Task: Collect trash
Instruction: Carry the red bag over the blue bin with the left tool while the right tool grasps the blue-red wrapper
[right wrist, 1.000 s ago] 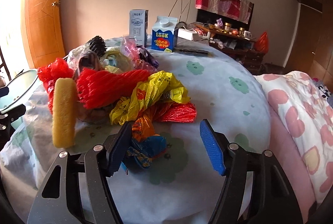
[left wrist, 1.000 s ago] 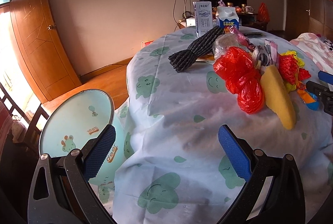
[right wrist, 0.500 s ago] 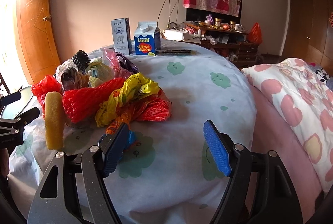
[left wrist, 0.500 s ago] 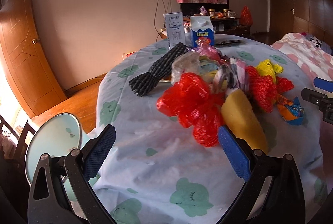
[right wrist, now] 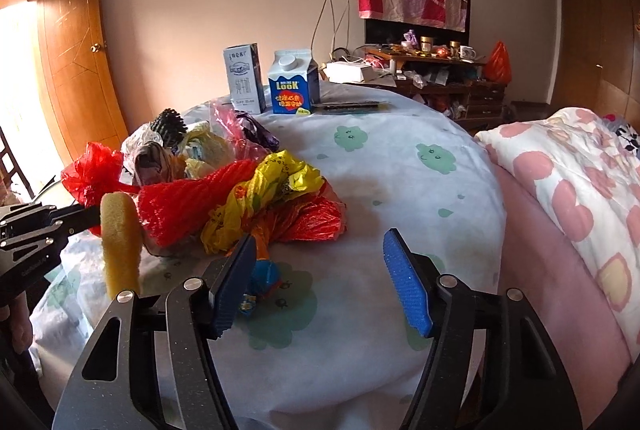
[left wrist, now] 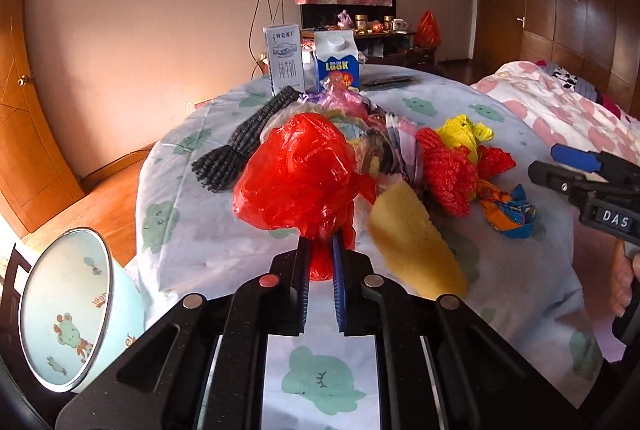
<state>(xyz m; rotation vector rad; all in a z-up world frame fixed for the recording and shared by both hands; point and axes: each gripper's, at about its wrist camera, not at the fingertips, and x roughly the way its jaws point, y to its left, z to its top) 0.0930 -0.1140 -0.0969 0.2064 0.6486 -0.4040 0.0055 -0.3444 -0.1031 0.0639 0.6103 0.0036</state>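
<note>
Red plastic bag (left wrist: 298, 174) sits at the trash pile's 9 o'clock edge on the table (left wrist: 192, 230), its twisted tail pointing toward the left gripper (left wrist: 320, 270), pinched in it. Right gripper (right wrist: 320, 282) hangs spread wide.

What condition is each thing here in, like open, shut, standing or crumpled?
left gripper: shut on red plastic bag
right gripper: open, holding nothing
yellow sponge: lying flat
blue milk carton: upright, capped
grey carton: upright
bin: open
</note>
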